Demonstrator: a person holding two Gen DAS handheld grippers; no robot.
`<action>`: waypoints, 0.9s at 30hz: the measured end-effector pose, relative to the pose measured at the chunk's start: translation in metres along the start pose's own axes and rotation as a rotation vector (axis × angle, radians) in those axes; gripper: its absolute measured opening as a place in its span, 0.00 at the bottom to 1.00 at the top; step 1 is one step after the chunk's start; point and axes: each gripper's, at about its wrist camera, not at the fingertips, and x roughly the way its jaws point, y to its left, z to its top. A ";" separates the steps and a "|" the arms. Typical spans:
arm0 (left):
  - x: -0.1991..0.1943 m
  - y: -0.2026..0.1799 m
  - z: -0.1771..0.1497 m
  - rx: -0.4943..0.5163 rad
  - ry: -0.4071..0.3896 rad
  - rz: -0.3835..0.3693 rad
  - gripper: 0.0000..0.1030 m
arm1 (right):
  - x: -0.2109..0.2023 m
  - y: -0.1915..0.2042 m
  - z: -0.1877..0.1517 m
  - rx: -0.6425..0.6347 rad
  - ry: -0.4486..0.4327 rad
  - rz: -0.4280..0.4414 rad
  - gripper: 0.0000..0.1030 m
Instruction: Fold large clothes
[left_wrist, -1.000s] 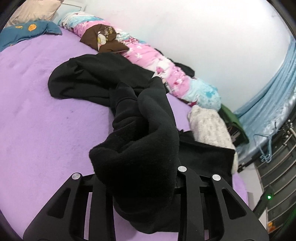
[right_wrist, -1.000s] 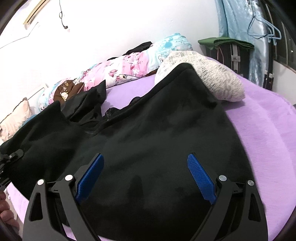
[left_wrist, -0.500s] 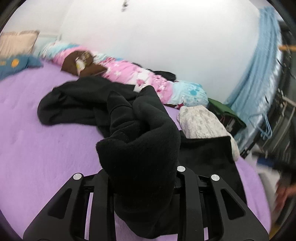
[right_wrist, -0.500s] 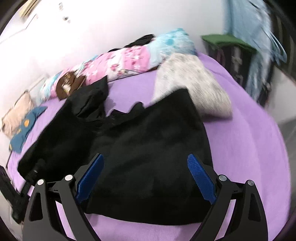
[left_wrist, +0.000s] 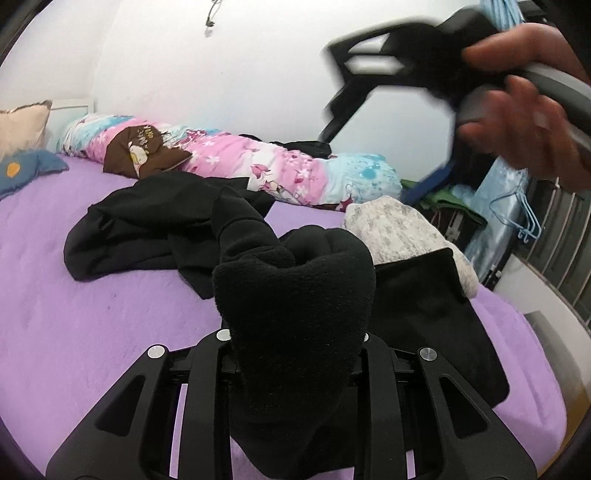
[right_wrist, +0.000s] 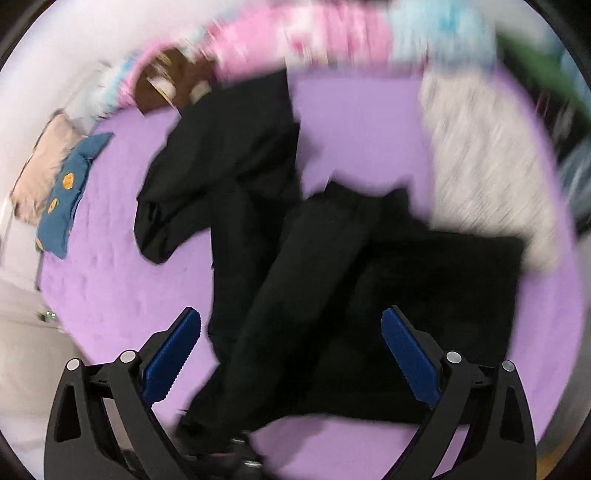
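Note:
A large black fleece garment (left_wrist: 155, 225) lies spread on the purple bed (left_wrist: 74, 332). My left gripper (left_wrist: 295, 343) is shut on a bunched end of it (left_wrist: 295, 295) and holds that end above the bed. The garment's folded part (left_wrist: 424, 306) lies flat to the right. My right gripper (right_wrist: 291, 354) is open and empty, raised high over the garment (right_wrist: 406, 314), in a blurred view. It also shows in the left wrist view (left_wrist: 380, 122), held by a hand at the upper right.
A pink and blue floral quilt roll (left_wrist: 258, 162) lies along the white wall. A white knitted garment (left_wrist: 399, 229) sits beside the black one. Pillows (left_wrist: 22, 147) lie at the far left. A blue curtain and hangers (left_wrist: 517, 218) stand at the right.
My right gripper has lifted well above the bed and now looks down on the garment. My left gripper keeps its hold and has risen and tilted a little.

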 end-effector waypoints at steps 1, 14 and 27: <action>0.000 0.002 0.000 -0.009 -0.001 -0.002 0.22 | 0.015 -0.009 0.006 0.089 0.054 0.024 0.93; -0.002 -0.006 0.000 0.036 -0.008 -0.028 0.22 | 0.096 0.034 0.040 0.071 0.236 -0.035 0.94; -0.003 -0.033 -0.007 0.186 -0.018 -0.024 0.22 | 0.151 0.098 0.034 -0.225 0.331 -0.439 0.95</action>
